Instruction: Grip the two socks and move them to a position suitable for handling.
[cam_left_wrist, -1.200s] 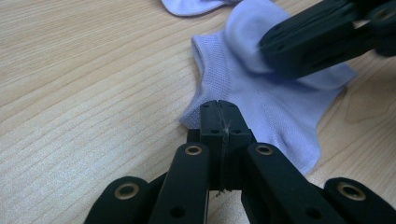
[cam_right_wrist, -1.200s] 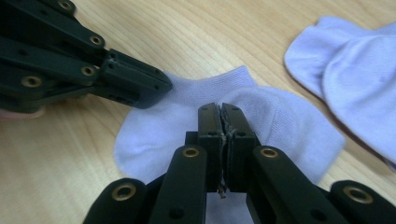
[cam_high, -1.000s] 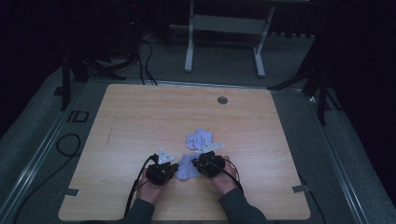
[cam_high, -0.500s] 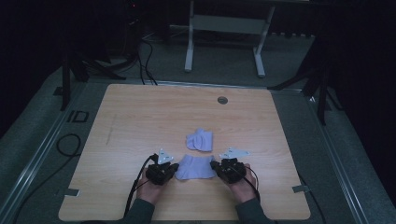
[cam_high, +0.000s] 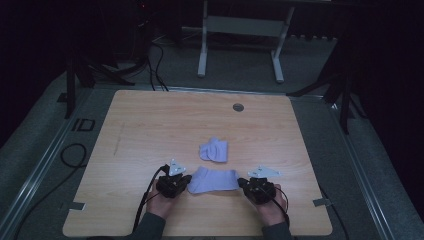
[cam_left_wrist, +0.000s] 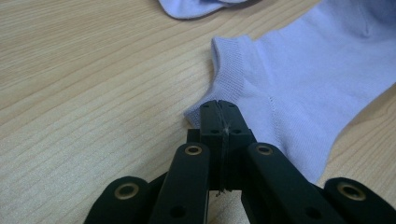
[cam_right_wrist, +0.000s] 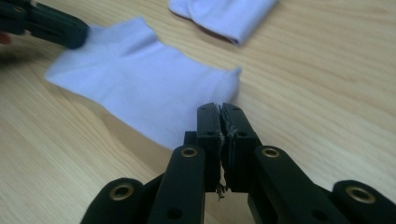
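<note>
1. Both tongs sit at the near edge of the light wooden tabletop (cam_high: 150, 125), one in each of my operator's hands, seen from the high view.
2. Left gripper (cam_high: 186, 178): I read its jaws as pressed together. In the left gripper view, the left gripper (cam_left_wrist: 219, 105) has its tips at the edge of the flat pale lilac knitted sock (cam_left_wrist: 308, 79), near the ribbed cuff. The tips touch the fabric; I cannot tell whether any cloth is pinched between them.
3. Right gripper (cam_high: 242, 182): I read its jaws as pressed together as well. In the right gripper view, the right gripper (cam_right_wrist: 220, 108) meets the near edge of the flat sock (cam_right_wrist: 140, 79), close to one corner. I cannot confirm a pinch here either.
4. Flat sock position: it lies spread on the table between the two grippers (cam_high: 214, 180), one end at each tool.
5. Second item: a folded pale lilac sock (cam_high: 214, 150) lies just beyond the flat one, apart from it and toward the table centre. It also shows at the top of the right gripper view (cam_right_wrist: 224, 16).
6. Table fitting: a round grey cable port (cam_high: 238, 107) sits near the far edge.
7. Surroundings: grey carpet and a white desk frame (cam_high: 240, 30) stand beyond the table.
</note>
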